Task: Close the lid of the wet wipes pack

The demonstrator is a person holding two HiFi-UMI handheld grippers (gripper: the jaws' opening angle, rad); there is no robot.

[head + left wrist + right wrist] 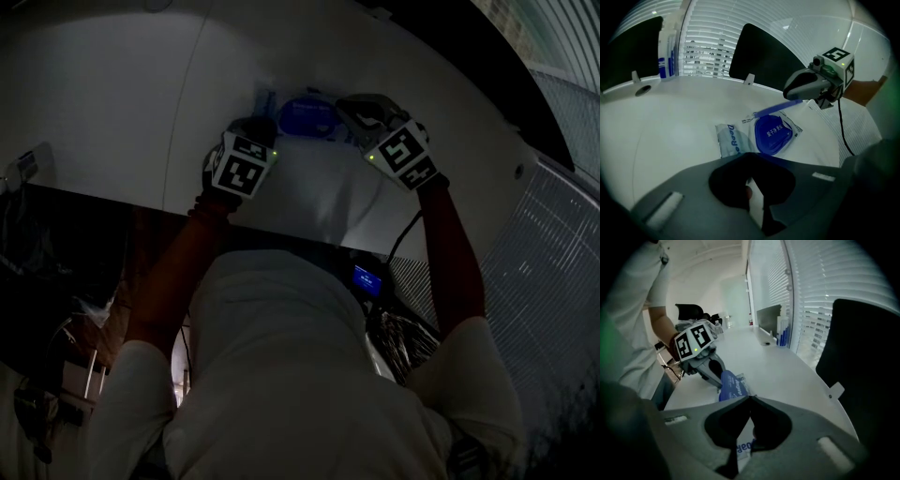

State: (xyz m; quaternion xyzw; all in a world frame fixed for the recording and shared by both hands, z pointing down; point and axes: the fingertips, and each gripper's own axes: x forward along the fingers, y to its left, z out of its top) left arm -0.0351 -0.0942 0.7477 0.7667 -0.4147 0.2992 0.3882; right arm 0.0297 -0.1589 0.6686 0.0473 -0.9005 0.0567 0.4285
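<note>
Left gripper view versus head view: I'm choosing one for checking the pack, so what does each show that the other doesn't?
Only the left gripper view: the print on the wet wipes pack and on its blue lid, the window blinds, and bottles beside them.

Only the head view: the person's torso, both forearms, and the left hand-held gripper seen from outside.

Both: the white table, the pack (partly hidden in the head view), and the right hand-held gripper with its marker cube.
</note>
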